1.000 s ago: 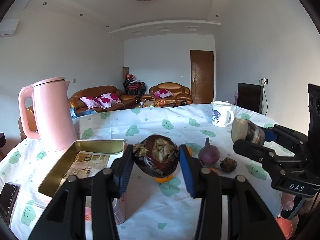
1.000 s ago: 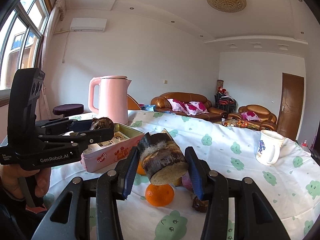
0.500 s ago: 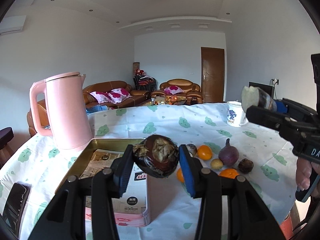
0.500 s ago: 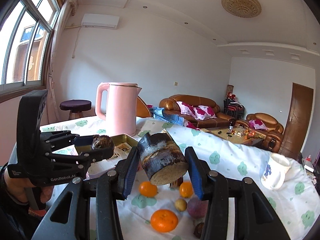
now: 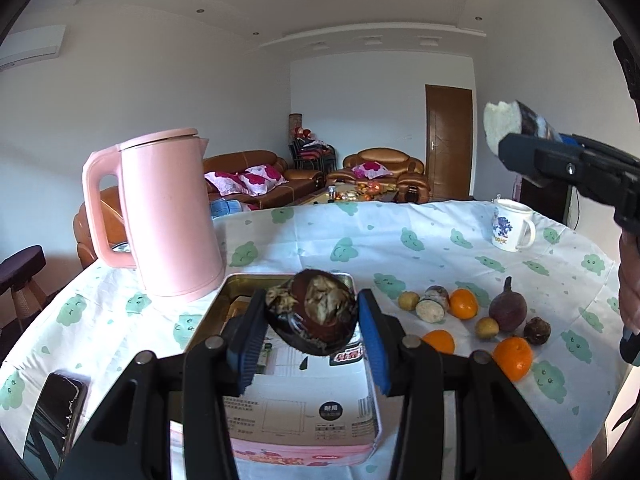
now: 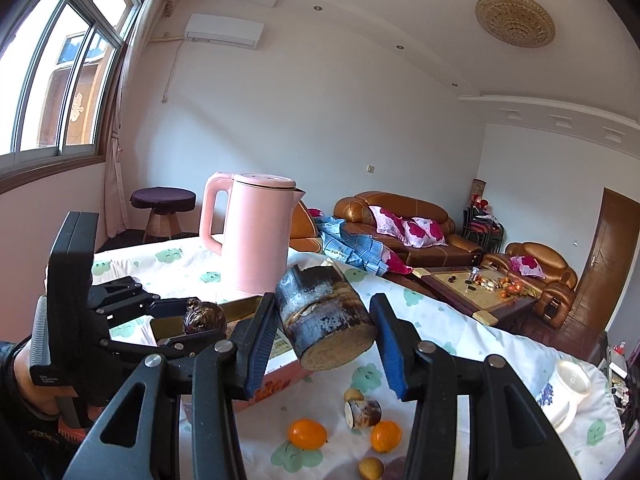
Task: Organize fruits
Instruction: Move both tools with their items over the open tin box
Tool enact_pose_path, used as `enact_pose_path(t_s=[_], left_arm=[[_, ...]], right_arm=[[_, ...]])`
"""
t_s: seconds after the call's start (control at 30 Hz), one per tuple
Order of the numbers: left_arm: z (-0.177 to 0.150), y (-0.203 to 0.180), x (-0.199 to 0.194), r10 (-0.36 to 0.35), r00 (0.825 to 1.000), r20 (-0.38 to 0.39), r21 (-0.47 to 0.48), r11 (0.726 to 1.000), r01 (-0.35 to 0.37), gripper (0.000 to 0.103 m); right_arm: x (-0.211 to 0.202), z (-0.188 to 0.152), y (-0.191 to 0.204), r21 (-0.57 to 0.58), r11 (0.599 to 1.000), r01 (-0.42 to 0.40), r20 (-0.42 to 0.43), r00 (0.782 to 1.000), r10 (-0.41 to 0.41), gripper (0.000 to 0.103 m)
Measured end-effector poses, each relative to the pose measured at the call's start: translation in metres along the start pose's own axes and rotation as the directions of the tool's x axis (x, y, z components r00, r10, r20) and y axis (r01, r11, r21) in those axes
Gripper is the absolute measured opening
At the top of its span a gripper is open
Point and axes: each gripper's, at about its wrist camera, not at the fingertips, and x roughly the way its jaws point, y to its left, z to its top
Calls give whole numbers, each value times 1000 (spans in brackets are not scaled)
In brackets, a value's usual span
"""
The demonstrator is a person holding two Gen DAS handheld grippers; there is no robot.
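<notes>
My left gripper [image 5: 312,330] is shut on a dark brown water chestnut [image 5: 316,318] and holds it above the open pink tin box [image 5: 304,416]. My right gripper [image 6: 328,336] is shut on a dark sugarcane piece [image 6: 326,318], raised high above the table; it also shows in the left wrist view [image 5: 516,128] at the upper right. On the tablecloth lie several oranges [image 5: 464,303], a second sugarcane piece [image 5: 432,304], a purple beet-like fruit [image 5: 508,306], small yellow fruits [image 5: 408,301] and another water chestnut [image 5: 537,331].
A pink kettle [image 5: 168,216] stands behind the tin on the left. A white mug [image 5: 510,230] stands at the far right. A phone [image 5: 56,400] lies at the near left table edge. Sofas and a door are beyond the table.
Both grippers rose and drew back with their fruits. The left gripper now hangs over the tin; the right one with the sugarcane is higher above the fruit pile.
</notes>
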Motion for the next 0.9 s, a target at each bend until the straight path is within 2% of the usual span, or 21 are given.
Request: enact_pose_path(t_s=[0.5, 0.9], left_arm=[[5, 32, 22, 38, 998, -51, -8, 999, -39, 46], [8, 45, 46, 56, 991, -119, 20, 998, -54, 46]], right_arm=[[58, 18, 18, -18, 998, -58, -60, 997, 57, 49], [114, -10, 30, 43, 994, -96, -176, 979, 102, 49]])
